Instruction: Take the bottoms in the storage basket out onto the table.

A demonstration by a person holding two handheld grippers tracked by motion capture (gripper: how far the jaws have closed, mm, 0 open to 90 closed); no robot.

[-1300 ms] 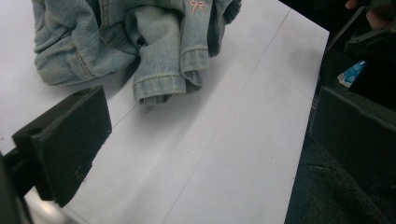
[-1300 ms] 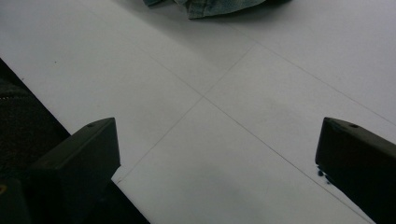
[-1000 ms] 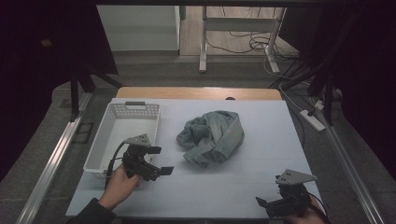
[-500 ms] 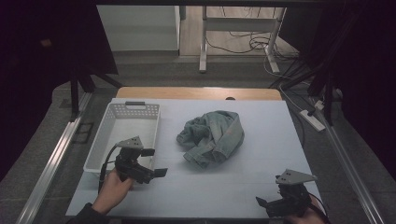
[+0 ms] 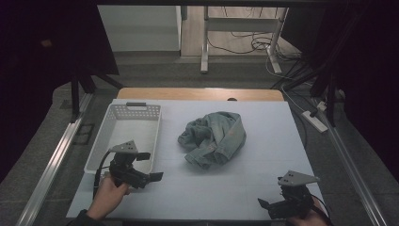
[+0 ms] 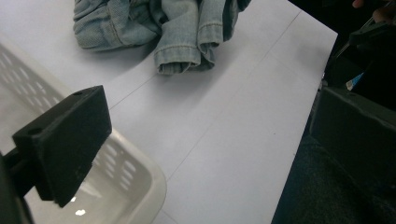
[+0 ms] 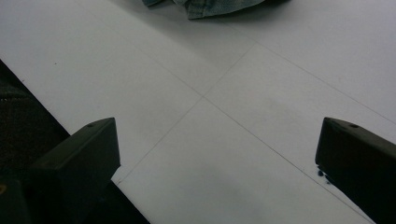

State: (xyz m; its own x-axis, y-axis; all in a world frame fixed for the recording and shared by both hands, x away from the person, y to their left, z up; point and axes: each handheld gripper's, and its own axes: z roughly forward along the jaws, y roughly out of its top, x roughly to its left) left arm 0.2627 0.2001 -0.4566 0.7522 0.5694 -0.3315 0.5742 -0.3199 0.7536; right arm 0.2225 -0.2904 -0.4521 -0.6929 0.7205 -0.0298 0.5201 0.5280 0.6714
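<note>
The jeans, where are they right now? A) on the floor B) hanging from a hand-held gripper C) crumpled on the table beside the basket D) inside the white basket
C: the jeans lie in a crumpled heap on the white table, to the right of the white basket and apart from it, with neither the left hand-held gripper nor the right hand-held gripper touching them.
</note>
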